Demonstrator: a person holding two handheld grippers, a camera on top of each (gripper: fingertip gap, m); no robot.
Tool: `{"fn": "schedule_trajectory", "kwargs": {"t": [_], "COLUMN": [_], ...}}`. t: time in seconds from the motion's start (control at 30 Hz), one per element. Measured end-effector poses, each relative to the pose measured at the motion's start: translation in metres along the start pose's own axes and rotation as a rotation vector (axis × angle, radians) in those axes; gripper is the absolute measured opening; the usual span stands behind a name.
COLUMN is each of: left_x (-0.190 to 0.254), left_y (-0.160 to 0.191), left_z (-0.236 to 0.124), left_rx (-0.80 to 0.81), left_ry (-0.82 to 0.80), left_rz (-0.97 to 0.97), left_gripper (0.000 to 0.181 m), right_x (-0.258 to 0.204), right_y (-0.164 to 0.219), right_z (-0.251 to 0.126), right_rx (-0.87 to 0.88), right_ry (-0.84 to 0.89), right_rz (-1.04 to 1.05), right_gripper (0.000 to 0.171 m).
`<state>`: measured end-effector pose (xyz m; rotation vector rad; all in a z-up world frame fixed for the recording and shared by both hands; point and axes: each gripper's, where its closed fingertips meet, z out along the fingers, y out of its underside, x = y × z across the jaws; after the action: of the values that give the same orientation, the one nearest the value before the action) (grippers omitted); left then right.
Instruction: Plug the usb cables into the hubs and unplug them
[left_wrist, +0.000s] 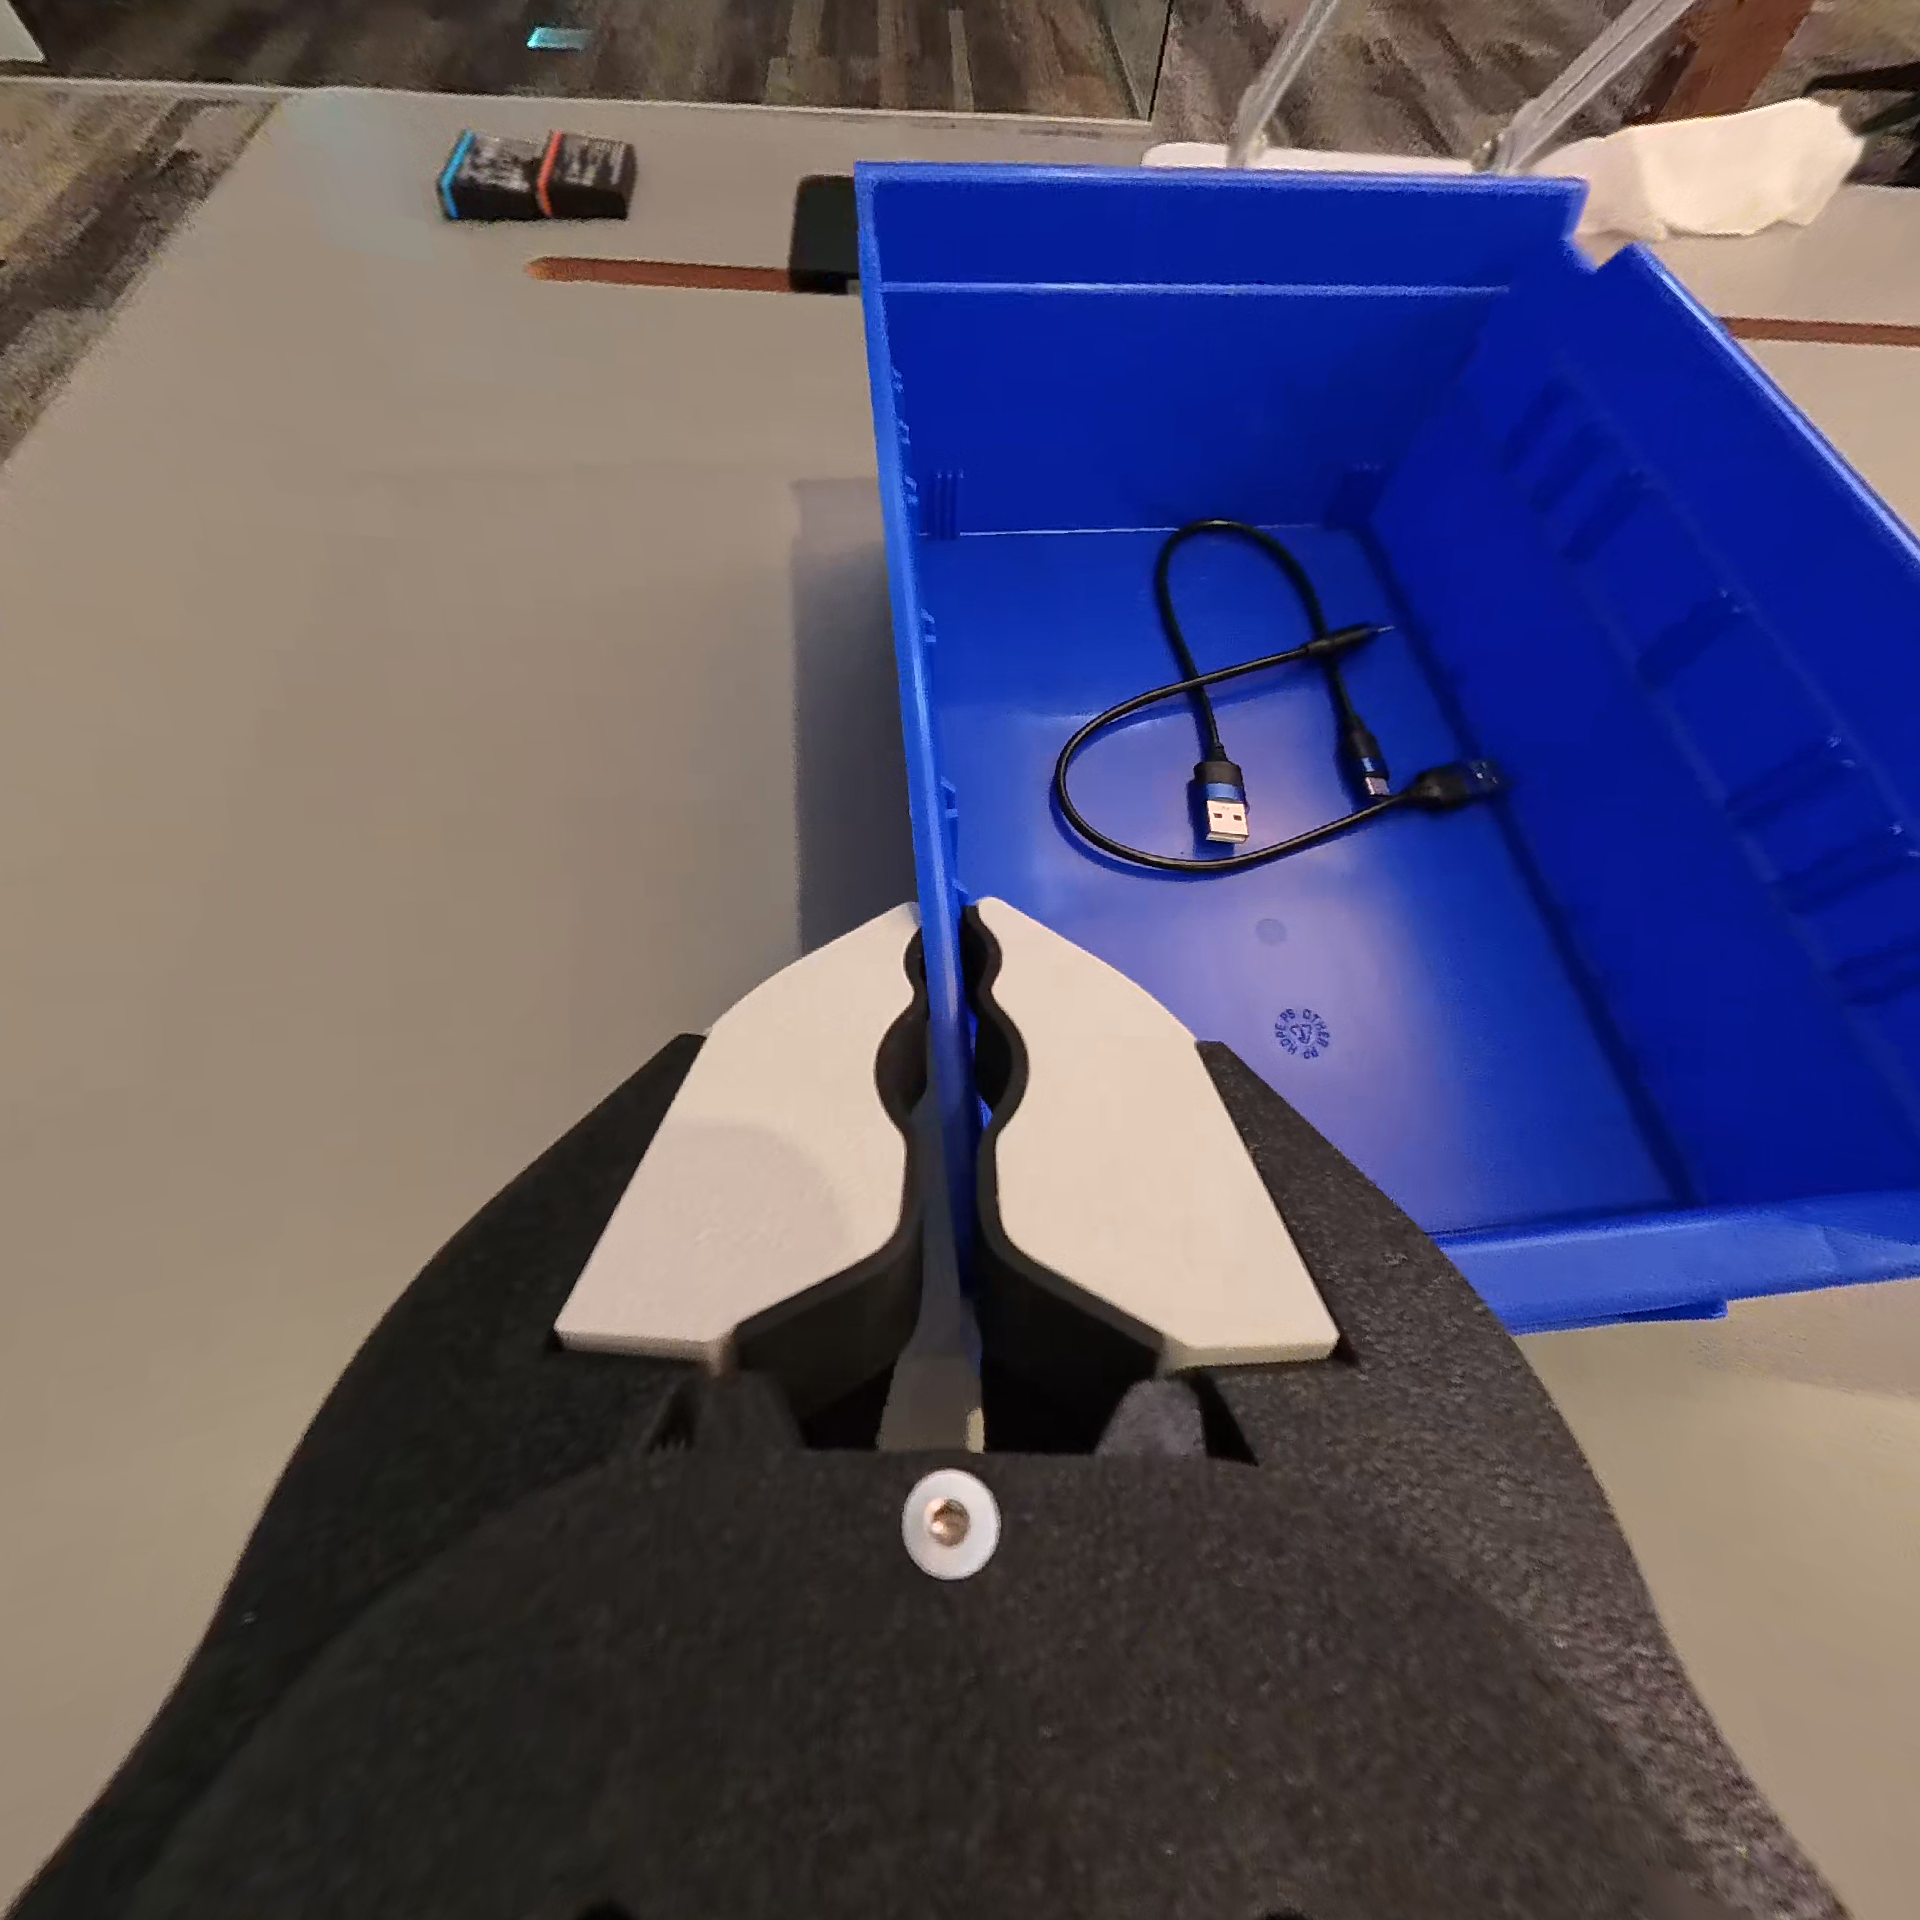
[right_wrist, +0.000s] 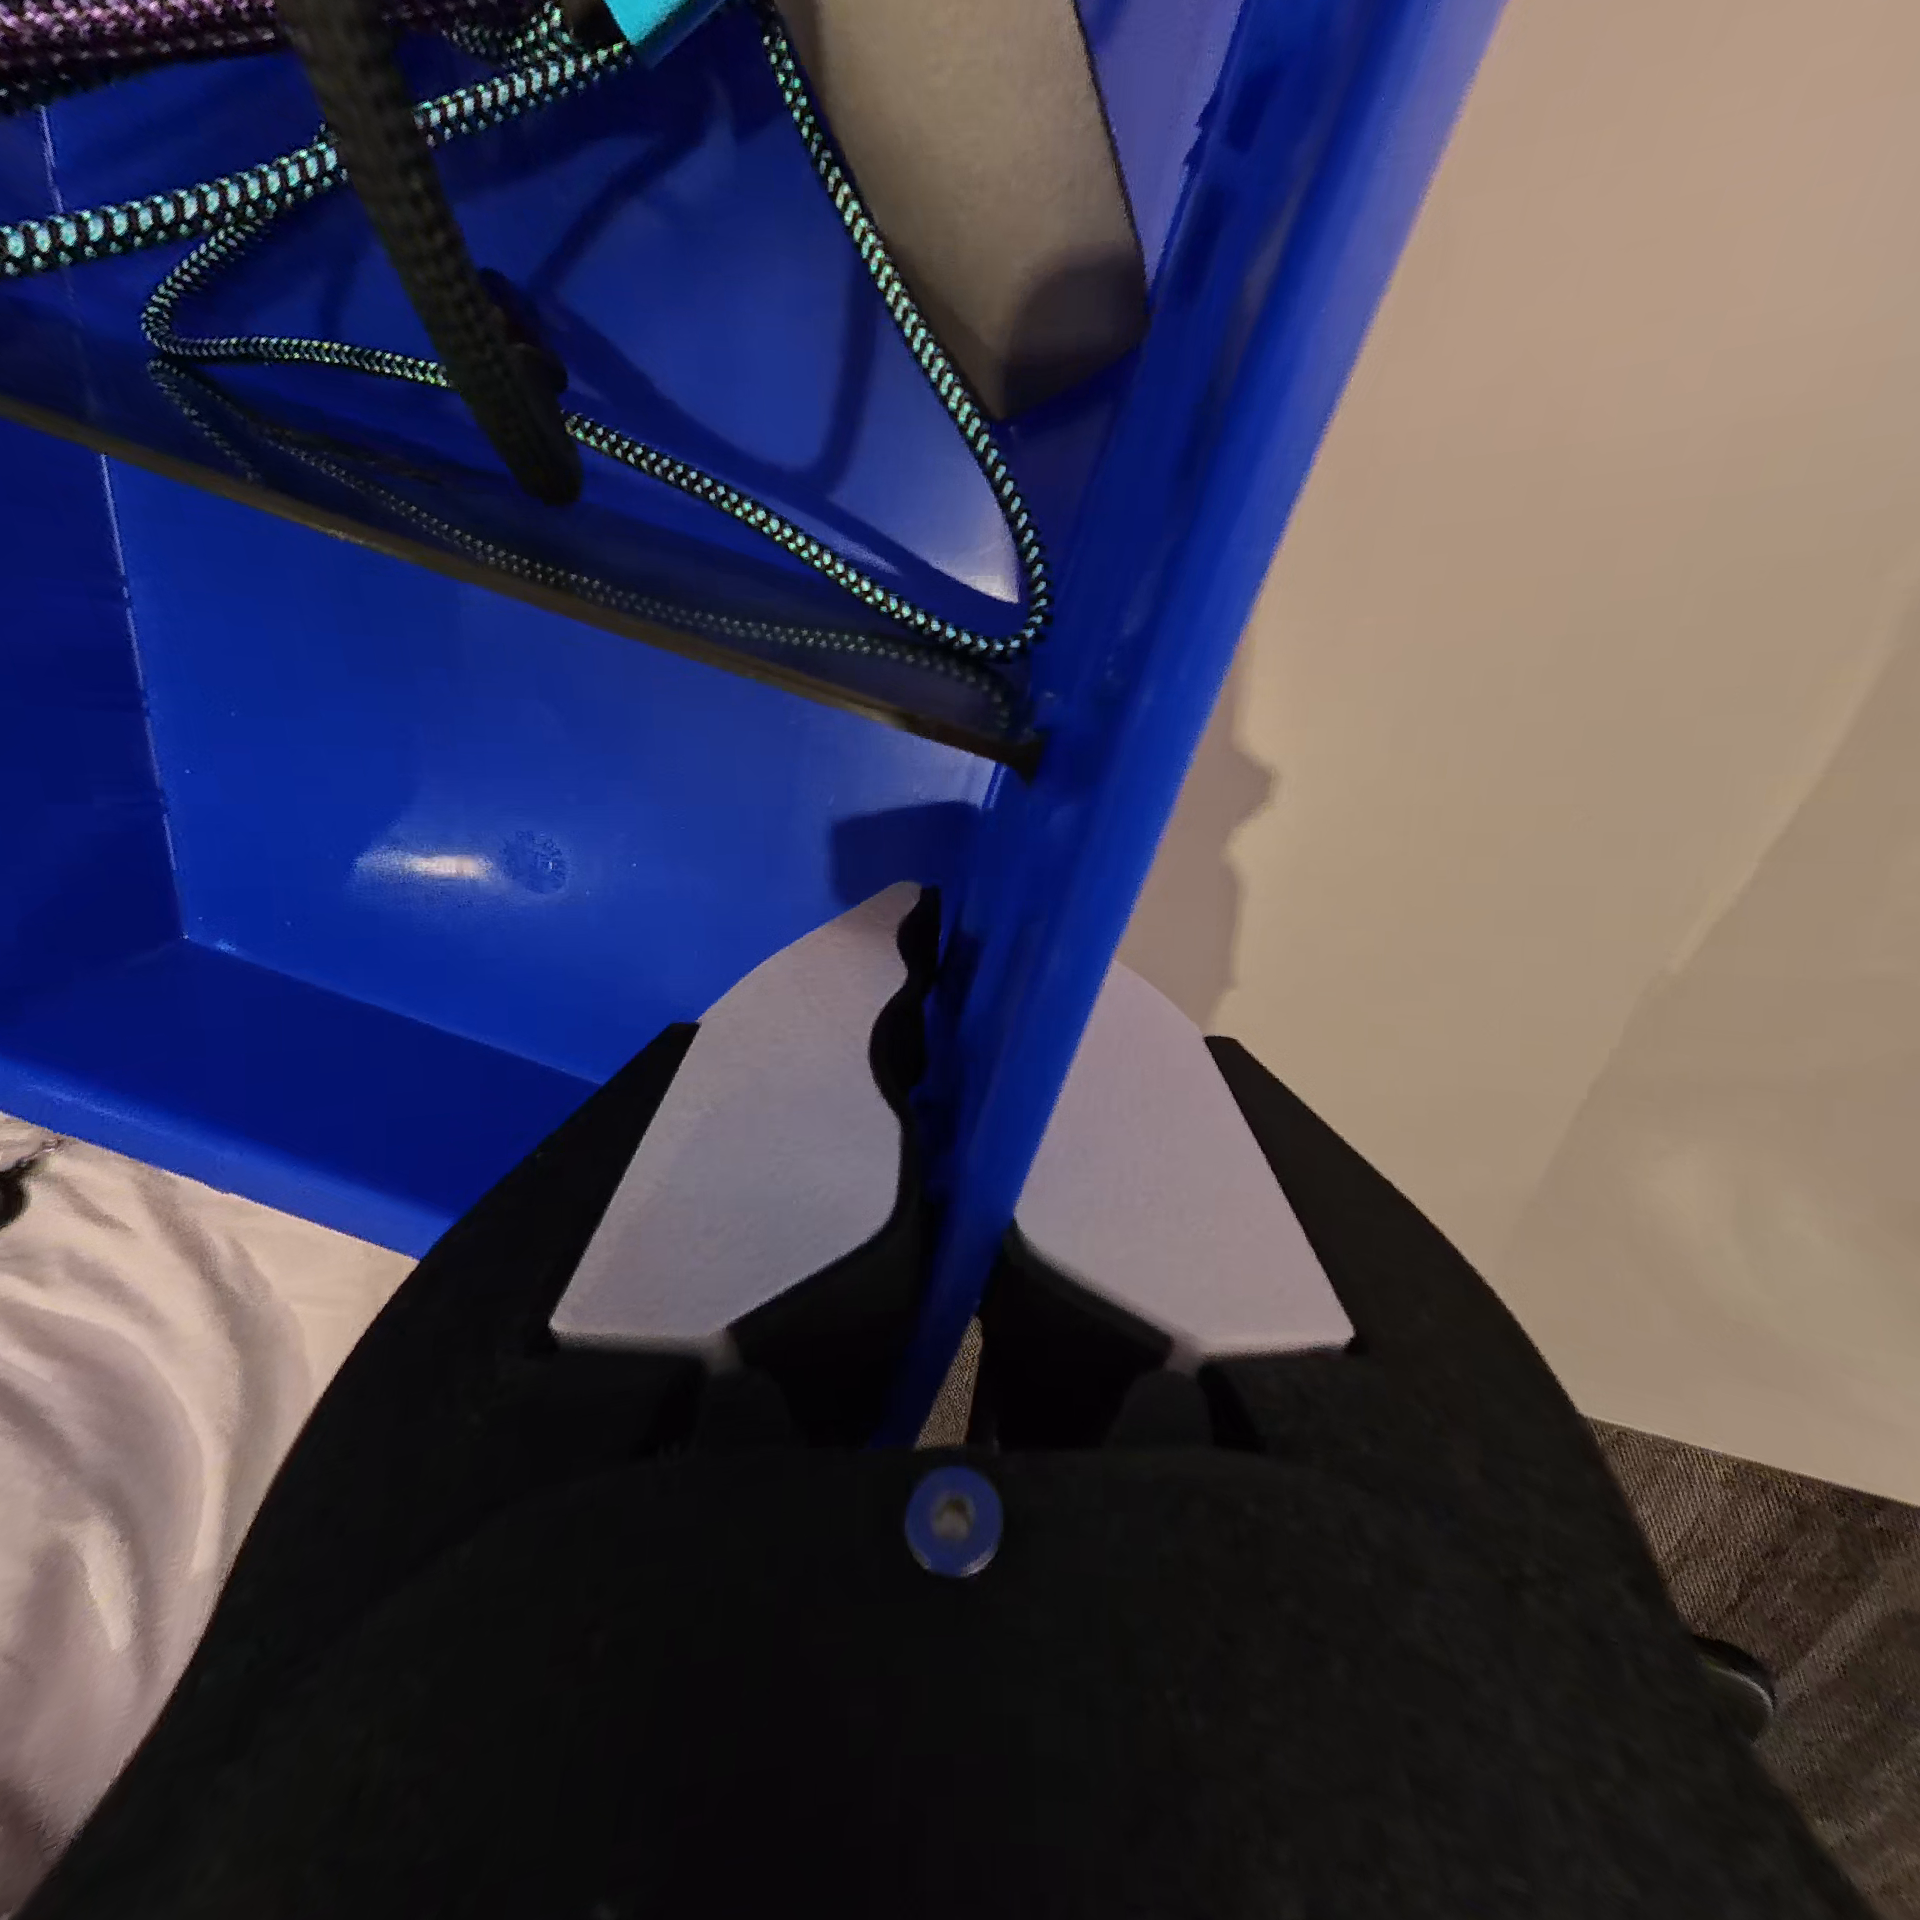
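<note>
No cable is plugged yet: the left gripper (left_wrist: 943, 920) is clamped on the blue plastic bin (left_wrist: 1226, 223) wall, the right gripper (right_wrist: 940, 904) on another blue bin (right_wrist: 1195, 520), short black USB cables (left_wrist: 1205, 717) lying loose inside the first, no hub seen.

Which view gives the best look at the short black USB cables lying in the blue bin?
The left wrist view: the short black USB cables lie fully visible on the blue bin floor. The right wrist view shows none of them, only teal braided cable behind a divider.
</note>
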<state>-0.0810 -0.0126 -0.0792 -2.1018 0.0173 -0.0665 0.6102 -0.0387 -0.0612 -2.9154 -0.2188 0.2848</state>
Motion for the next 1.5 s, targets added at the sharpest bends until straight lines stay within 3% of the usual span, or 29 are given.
{"fn": "schedule_trajectory", "kwargs": {"t": [0.2,0.3,0.43,0.6,0.87,1.17,1.3,1.5], "left_x": [0.039,0.046,0.011,-0.079,-0.178,-0.242,-0.265,-0.283], "left_y": [-0.001,-0.003,-0.017,-0.019,0.01,0.012,0.025,0.038], "left_z": [0.005,-0.005,-0.046,-0.106,-0.161,-0.203,-0.215,-0.217], "left_rx": [-0.004,0.011,0.12,0.196,0.211,0.308,0.311,0.324], "left_ry": [0.036,0.047,-0.011,-0.145,-0.282,-0.362,-0.404,-0.398], "left_rz": [-0.006,0.005,-0.022,-0.124,-0.215,-0.325,-0.371,-0.431], "left_gripper": [0.004,0.033,0.039,0.037,0.034,0.032,0.032,0.031], "right_x": [-0.032,-0.061,-0.121,-0.23,-0.449,-0.666,-0.713,-0.71], "right_y": [-0.024,-0.041,-0.073,-0.122,-0.198,-0.213,-0.193,-0.159], "right_z": [-0.03,-0.044,-0.054,-0.043,0.025,0.113,0.162,0.22], "right_rx": [0.028,0.039,0.059,0.063,0.04,-0.013,-0.055,-0.111], "right_ry": [-0.004,0.001,-0.013,-0.069,-0.175,-0.287,-0.31,-0.169], "right_rz": [-0.002,-0.012,-0.041,-0.095,-0.199,-0.298,-0.286,-0.256], "right_gripper": [0.005,0.005,0.005,0.005,0.006,0.006,0.006,0.007]}}
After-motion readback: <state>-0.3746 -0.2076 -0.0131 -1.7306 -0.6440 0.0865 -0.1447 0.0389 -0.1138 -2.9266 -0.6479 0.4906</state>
